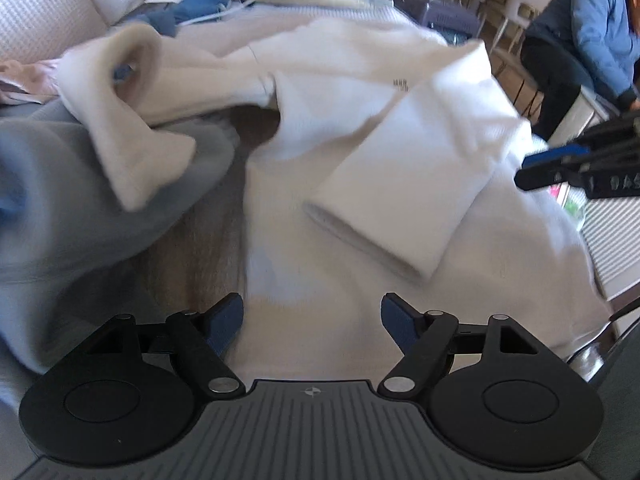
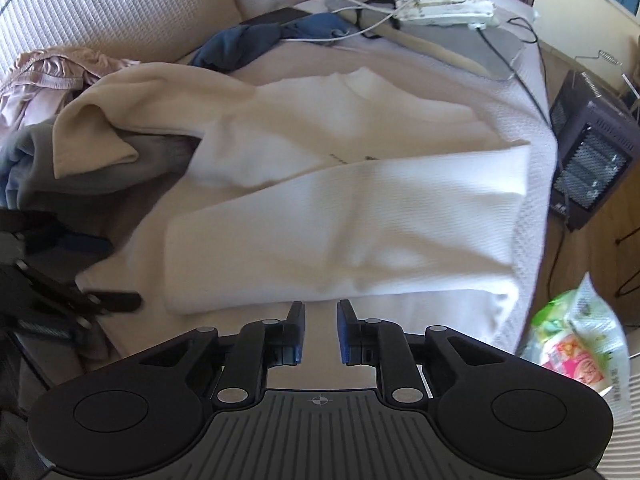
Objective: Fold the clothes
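Observation:
A white sweater [image 1: 340, 92] lies flat on the bed, chest up. One sleeve [image 1: 404, 168] is folded across its body, cuff toward me. The other sleeve [image 1: 120, 120] trails off to the left over a grey garment [image 1: 60, 200]. My left gripper [image 1: 313, 314] hovers open over the sweater's hem, holding nothing. The right gripper [image 1: 560, 168] shows at the right edge. In the right wrist view the folded sleeve [image 2: 360, 224] stretches across just beyond my right gripper [image 2: 321, 322], whose fingers stand a little apart with nothing between them. The left gripper [image 2: 80, 276] is at the left edge.
A blue garment [image 2: 248, 44], a pink one [image 2: 48, 76], and a power strip [image 2: 444, 10] with cables lie near the headboard. A dark heater [image 2: 592, 160] and a plastic bag [image 2: 576, 340] sit beside the bed. A person in a blue jacket [image 1: 592, 36] sits at the right.

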The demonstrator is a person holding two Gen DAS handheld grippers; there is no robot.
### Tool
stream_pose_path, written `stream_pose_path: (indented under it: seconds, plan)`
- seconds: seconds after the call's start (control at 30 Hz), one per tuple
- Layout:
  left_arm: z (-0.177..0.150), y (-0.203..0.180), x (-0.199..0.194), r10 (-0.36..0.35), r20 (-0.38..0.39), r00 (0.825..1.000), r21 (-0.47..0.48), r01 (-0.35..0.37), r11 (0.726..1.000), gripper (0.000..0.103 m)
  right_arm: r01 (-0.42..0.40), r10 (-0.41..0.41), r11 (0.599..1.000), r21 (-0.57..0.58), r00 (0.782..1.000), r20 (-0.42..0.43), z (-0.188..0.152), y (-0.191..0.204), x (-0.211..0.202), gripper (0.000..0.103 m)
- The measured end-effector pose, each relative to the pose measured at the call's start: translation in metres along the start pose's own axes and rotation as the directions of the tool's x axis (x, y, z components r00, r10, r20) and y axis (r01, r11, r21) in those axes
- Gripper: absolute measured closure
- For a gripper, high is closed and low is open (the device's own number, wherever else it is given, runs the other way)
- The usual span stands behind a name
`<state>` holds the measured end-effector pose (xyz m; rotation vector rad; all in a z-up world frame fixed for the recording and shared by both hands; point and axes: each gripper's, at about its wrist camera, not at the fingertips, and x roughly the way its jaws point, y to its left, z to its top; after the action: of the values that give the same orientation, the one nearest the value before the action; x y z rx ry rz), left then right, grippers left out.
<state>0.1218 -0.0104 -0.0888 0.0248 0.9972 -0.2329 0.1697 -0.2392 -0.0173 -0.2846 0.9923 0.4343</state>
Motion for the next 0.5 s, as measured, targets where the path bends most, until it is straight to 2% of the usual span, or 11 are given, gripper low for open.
stream_pose_path:
  seconds: [0.03, 0.17, 0.2, 0.3, 0.5]
  plan:
    - [-0.003, 0.000, 0.004, 0.006, -0.009, 1.000, 0.011, -0.006, 1.000, 0.042, -0.003, 0.003, 1.000, -0.013, 1.000, -0.003, 0.001, 0.005, 0.001, 0.084]
    - [-0.009, 0.001, 0.010, -0.003, 0.005, 1.000, 0.030, 0.002, 1.000, 0.061, -0.016, 0.015, 0.998, -0.062, 1.000, -0.018, 0.003, 0.024, 0.007, 0.084]
    - [-0.009, 0.002, 0.009, -0.028, 0.005, 1.000, 0.023, 0.028, 0.999, 0.078, -0.012, 0.011, 0.997, -0.074, 1.000, -0.016, 0.003, 0.026, 0.006, 0.084]
    - [-0.007, 0.000, 0.004, -0.046, 0.011, 0.999, 0.027, 0.045, 0.999, 0.092, 0.009, -0.010, 0.996, -0.092, 1.000, -0.018, 0.003, 0.030, 0.005, 0.084]
    - [-0.007, 0.002, -0.031, -0.094, 0.035, 0.995, 0.026, 0.093, 0.995, 0.096, 0.036, -0.036, 0.990, -0.135, 0.999, 0.002, 0.001, 0.038, -0.001, 0.084]
